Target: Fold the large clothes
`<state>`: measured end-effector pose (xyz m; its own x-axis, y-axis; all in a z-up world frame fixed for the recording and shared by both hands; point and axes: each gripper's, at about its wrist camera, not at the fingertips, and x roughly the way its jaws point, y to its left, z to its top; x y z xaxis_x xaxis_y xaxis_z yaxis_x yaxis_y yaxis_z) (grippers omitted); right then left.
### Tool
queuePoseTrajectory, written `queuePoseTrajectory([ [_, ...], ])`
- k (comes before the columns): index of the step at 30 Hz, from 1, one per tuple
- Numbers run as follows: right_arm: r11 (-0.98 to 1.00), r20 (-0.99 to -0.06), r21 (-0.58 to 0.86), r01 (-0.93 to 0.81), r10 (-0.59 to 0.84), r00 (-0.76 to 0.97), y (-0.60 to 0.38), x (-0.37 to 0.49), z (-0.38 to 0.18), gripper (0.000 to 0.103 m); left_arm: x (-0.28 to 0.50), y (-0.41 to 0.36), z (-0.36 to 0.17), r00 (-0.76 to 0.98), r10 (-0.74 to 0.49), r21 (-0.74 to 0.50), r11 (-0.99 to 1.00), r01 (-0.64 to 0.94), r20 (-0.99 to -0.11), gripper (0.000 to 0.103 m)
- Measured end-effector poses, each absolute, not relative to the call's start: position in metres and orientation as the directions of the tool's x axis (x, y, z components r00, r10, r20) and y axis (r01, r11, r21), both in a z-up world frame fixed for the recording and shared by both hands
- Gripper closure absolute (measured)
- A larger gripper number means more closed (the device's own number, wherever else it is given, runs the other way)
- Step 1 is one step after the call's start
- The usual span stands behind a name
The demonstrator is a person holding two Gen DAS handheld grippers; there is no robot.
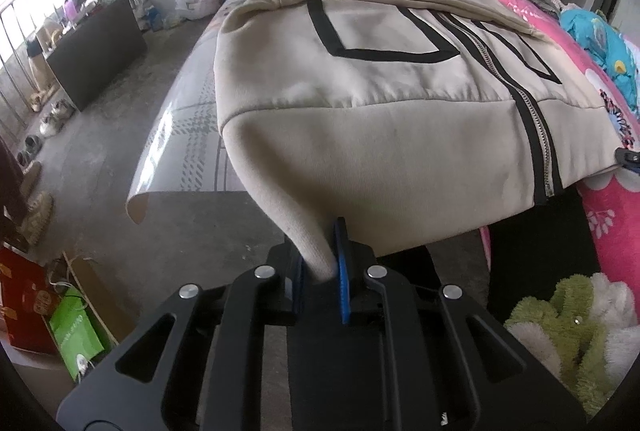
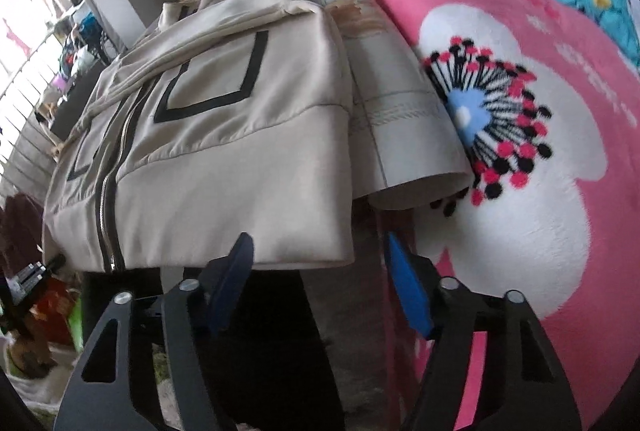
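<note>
The jacket (image 1: 360, 103) lies front up on the desk (image 1: 188, 135), zipped, with both sleeves already folded across the chest toward 12 o'clock. That first stage looks done. What remains, as I judge it, is bringing the hem up over the body to halve the length, and perhaps one more fold after that.

The left gripper (image 1: 320, 263) has its jaws clenched on the hem corner at 6 o'clock in its view, the cloth bunched between the blue pads and drawn down off the desk edge.

The right gripper (image 2: 320, 271) is released: its jaws stand apart with nothing between them. The jacket's other hem corner (image 2: 340, 251) hangs just above and between the pads, at about 12 o'clock from them, not yet caught.

A pink blanket (image 2: 520, 151) lies at 3 o'clock beside the desk. Until the right jaws take that corner, the hem lift cannot start evenly.
</note>
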<state>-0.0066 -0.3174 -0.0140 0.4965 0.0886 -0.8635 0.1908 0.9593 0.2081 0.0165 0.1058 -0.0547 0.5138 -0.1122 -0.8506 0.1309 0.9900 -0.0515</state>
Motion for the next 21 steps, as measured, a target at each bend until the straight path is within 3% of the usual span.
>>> queuePoseTrajectory([
  [7, 0.94, -0.856, 0.269, 0.208, 0.135, 0.499, -0.323, -0.001, -0.02, 0.067, 0.019, 0.107, -0.065, 0.468, -0.159, -0.113, 0.986, 0.124, -0.869, 0.088],
  [12, 0.94, -0.855, 0.27, 0.209, 0.134, 0.5, -0.319, 0.0, -0.02, 0.091, 0.02, 0.106, -0.073, 0.449, -0.201, -0.168, 0.979, 0.112, -0.87, 0.088],
  [15, 0.946, -0.846, 0.258, 0.197, 0.122, 0.519, -0.315, -0.003, -0.014, 0.096, 0.018, 0.104, -0.068, 0.471, -0.202, -0.164, 0.979, 0.121, -0.859, 0.096],
  [21, 0.96, -0.819, 0.218, 0.177, 0.082, 0.568, -0.306, -0.016, 0.007, 0.098, 0.001, 0.102, -0.041, 0.533, -0.208, -0.146, 0.977, 0.157, -0.82, 0.099],
])
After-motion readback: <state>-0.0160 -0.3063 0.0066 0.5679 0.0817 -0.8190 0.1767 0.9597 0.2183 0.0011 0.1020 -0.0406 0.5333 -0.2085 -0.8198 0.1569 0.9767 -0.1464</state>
